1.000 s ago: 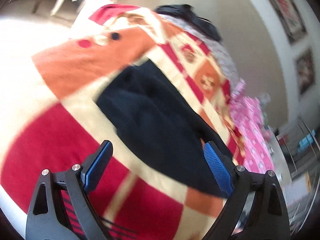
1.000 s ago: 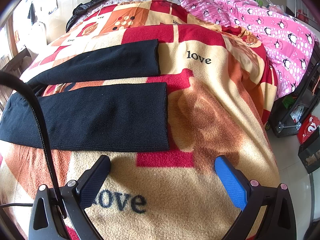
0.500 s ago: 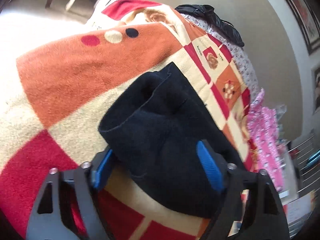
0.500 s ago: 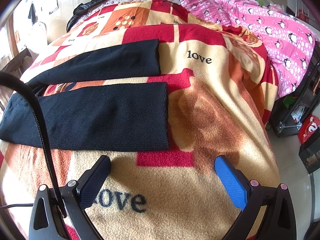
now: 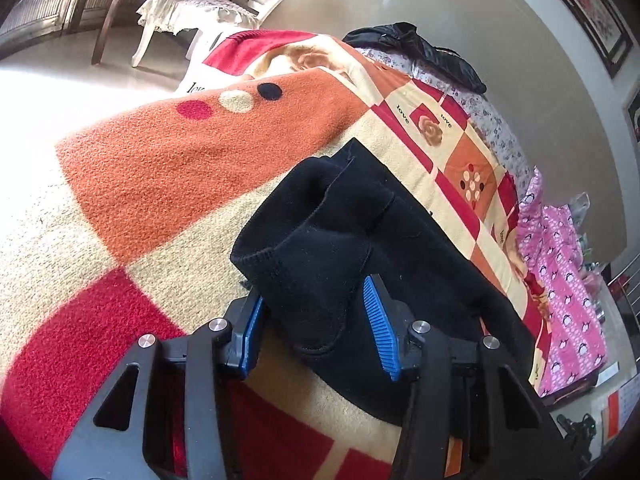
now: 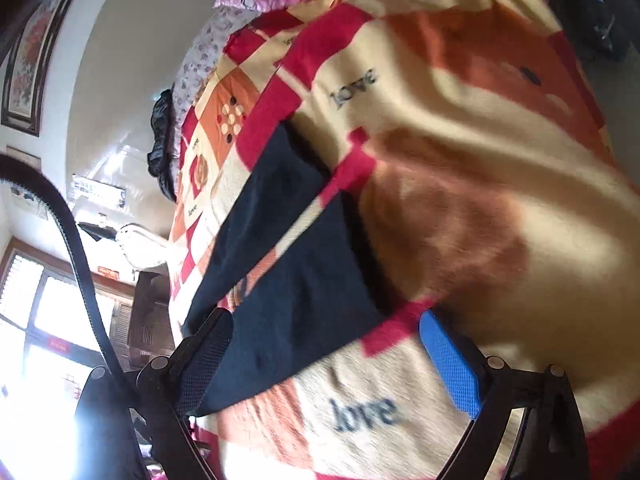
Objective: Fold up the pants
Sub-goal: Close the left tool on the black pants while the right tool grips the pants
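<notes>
On the bed, a big blanket point(image 5: 168, 184) with red, orange and cream squares is spread out, and black pants point(image 5: 360, 248) are laid on it. At the far left edge of the bed, bare floor and a white chair point(image 5: 208, 8) are seen in the left wrist view, so open room is found on that side. At the other side, a pink cover point(image 5: 568, 280) is bunched against the blanket edge. A black bag point(image 5: 424, 52) is set at the head of the bed, close to the wall.

One end of the pants is bunched up and raised between the blue pads of the left claw point(image 5: 316, 320). Its jaws have just been closing, with the black cloth between them. One pad is touching the cloth; whether the other pad is pressing on it cannot be told.

In the right wrist view, which is blurred and tilted, both pant legs point(image 6: 296, 292) are seen flat on the blanket. The right claw point(image 6: 332, 364) is held wide apart, though its jaws have just been closing a little. The corner of the nearer leg is lying between them, beside the dark pad, and nothing is gripped.
</notes>
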Demonstrator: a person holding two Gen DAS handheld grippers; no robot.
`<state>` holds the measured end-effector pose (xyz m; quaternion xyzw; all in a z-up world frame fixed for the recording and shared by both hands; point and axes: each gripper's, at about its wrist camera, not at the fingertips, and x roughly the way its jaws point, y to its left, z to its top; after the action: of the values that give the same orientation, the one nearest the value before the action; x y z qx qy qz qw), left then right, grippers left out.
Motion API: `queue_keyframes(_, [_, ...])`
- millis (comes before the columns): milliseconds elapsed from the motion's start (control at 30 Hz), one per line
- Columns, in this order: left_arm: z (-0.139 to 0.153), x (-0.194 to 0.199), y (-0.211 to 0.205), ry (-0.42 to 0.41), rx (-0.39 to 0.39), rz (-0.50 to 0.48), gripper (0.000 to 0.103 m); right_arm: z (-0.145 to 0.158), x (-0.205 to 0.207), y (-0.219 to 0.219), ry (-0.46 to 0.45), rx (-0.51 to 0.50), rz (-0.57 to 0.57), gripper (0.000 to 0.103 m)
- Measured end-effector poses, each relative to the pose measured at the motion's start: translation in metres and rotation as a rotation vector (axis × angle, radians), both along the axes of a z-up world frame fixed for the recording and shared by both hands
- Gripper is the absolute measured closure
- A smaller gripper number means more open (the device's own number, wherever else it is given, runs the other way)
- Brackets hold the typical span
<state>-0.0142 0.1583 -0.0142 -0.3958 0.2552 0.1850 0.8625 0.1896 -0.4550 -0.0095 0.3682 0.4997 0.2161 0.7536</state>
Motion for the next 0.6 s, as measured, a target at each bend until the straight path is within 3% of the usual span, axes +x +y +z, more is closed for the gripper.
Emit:
queue_keyframes(67, [-0.001, -0.001, 0.0, -0.003, -0.003, 0.0, 0.056, -0.001, 0.009, 0.007, 0.015, 0.007, 0.006, 0.015])
queue_keyframes(167, [-0.001, -0.001, 0.0, -0.006, -0.003, -0.003, 0.056, -0.013, 0.017, 0.015, 0.046, 0.061, 0.005, 0.041])
queue_keyframes(200, [-0.001, -0.001, -0.001, -0.005, -0.003, -0.003, 0.056, -0.014, 0.018, 0.015, 0.038, 0.046, -0.001, 0.052])
queue_keyframes(233, [-0.001, 0.0, -0.001, -0.004, -0.002, -0.002, 0.056, -0.015, 0.016, 0.015, 0.03, 0.035, -0.002, 0.057])
queue_keyframes(367, [0.001, 0.003, -0.003, 0.01, 0.012, -0.001, 0.055, -0.027, 0.014, 0.011, -0.016, -0.004, -0.013, 0.097])
queue_keyframes(433, [0.003, 0.005, -0.005, 0.023, 0.023, 0.0, 0.058, -0.025, 0.011, 0.009, -0.063, -0.014, 0.002, 0.101])
queue_keyframes(467, [0.004, 0.005, -0.005, 0.053, 0.038, 0.021, 0.091, -0.023, 0.01, 0.013, -0.085, -0.045, 0.016, 0.101])
queue_keyframes(500, [0.004, 0.006, -0.004, 0.078, 0.029, 0.017, 0.098, -0.02, 0.008, 0.013, -0.096, -0.067, 0.014, 0.1])
queue_keyframes(600, [0.014, -0.005, -0.005, 0.051, 0.037, 0.032, 0.099, -0.004, 0.0, 0.017, -0.152, -0.137, 0.003, 0.099])
